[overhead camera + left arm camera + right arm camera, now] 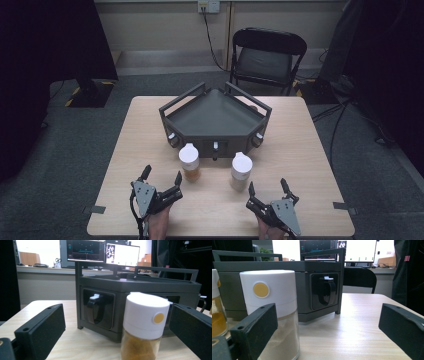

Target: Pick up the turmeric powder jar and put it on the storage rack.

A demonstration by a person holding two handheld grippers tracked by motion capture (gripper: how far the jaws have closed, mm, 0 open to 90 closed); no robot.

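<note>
Currently both grippers stand with jaws spread wide and hold nothing, each short of a white-capped jar on the table. The left gripper faces the amber-filled jar; the right gripper faces the pale-filled jar. Both jars stand upright just in front of the dark grey rack. In the left gripper view the amber-filled jar sits toward the right jaw, so that gripper should shift until the jar is centred. The pale-filled jar likewise sits off-centre, near one jaw. Each gripper should close on the glass body below the cap, keeping the jar vertical.
</note>
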